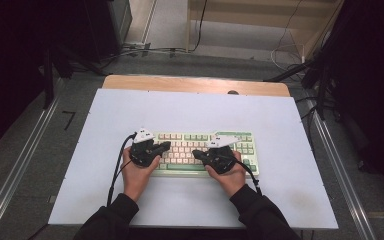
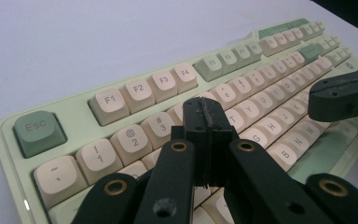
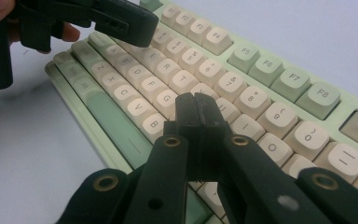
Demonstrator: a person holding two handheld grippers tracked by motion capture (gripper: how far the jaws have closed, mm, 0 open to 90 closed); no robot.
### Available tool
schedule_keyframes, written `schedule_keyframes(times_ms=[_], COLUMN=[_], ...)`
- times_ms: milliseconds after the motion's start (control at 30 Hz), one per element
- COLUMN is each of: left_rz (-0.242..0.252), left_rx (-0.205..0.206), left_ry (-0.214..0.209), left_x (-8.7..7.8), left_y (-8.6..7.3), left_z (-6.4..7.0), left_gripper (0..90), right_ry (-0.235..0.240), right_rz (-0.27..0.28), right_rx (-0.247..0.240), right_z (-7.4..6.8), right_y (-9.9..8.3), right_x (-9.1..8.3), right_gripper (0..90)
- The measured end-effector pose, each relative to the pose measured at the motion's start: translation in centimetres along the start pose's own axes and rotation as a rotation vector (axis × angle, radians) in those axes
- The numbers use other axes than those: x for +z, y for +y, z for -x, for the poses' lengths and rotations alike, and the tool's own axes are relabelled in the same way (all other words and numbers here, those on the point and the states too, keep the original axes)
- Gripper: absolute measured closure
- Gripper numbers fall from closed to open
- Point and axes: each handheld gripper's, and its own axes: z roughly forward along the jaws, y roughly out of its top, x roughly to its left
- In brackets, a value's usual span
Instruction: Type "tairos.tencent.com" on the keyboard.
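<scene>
Grippers (image 1: 166, 146) (image 1: 196, 154) closed over keyboard (image 1: 180, 150)

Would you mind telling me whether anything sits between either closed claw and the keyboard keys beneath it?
Nothing visible does. The left claw hangs shut above the upper letter rows of the keyboard, and the right claw hangs shut above the keys further right. No object lies between tips and keycaps. I cannot tell whether either tip touches a key.

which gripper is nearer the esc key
Left. The left gripper sits over the keyboard's left-hand keys, on the same side as the Esc key. The right gripper is over the middle letter keys, farther from it.
</scene>
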Motion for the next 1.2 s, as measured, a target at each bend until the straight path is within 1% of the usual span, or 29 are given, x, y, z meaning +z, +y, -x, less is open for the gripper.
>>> schedule_keyframes(times_ms=[100, 400, 633, 733, 800, 833, 867, 933, 1100, 1200], left_rz=[-0.006, -0.015, -0.026, -0.033, -0.052, -0.057, -0.058, -0.051, -0.016, -0.006], left_rx=[0.010, 0.004, 0.012, 0.029, 0.036, 0.038, 0.041, 0.039, 0.029, 0.023], left_ry=[0.007, 0.014, 0.016, 0.025, 0.034, 0.025, 0.027, 0.025, 0.008, 0.000], left_x=[0.21, 0.56, 0.72, 0.72, 0.91, 0.94, 0.93, 0.88, 0.42, 0.22], left_y=[0.01, -0.03, -0.10, -0.07, -0.10, -0.11, -0.09, -0.10, 0.09, 0.17], left_z=[0.04, -0.09, -0.03, 0.06, 0.16, 0.16, 0.20, 0.25, 0.25, 0.32], left_gripper=[90.0, 90.0, 90.0, 90.0, 90.0, 90.0, 90.0, 90.0, 90.0, 90.0], right_ry=[0.001, 0.002, 0.002, 0.002, 0.002, 0.001, 0.001, 0.002, 0.004, 0.004], right_rz=[-0.001, -0.003, -0.003, -0.003, -0.004, -0.005, -0.005, -0.007, -0.009, -0.008], right_rx=[0.002, 0.001, 0.002, 0.001, 0.001, 0.001, 0.002, -0.001, -0.001, 0.000], right_z=[-0.02, -0.05, -0.06, -0.06, -0.05, -0.06, -0.07, -0.10, -0.15, -0.14], right_y=[0.00, -0.01, -0.02, -0.02, -0.03, -0.04, -0.04, -0.05, -0.06, -0.06], right_x=[0.02, 0.05, 0.08, 0.07, 0.08, 0.09, 0.12, 0.15, 0.19, 0.18], right_gripper=[88.3, 88.3, 88.3, 88.3, 88.3, 88.3, 88.3, 88.3, 88.3, 88.3])
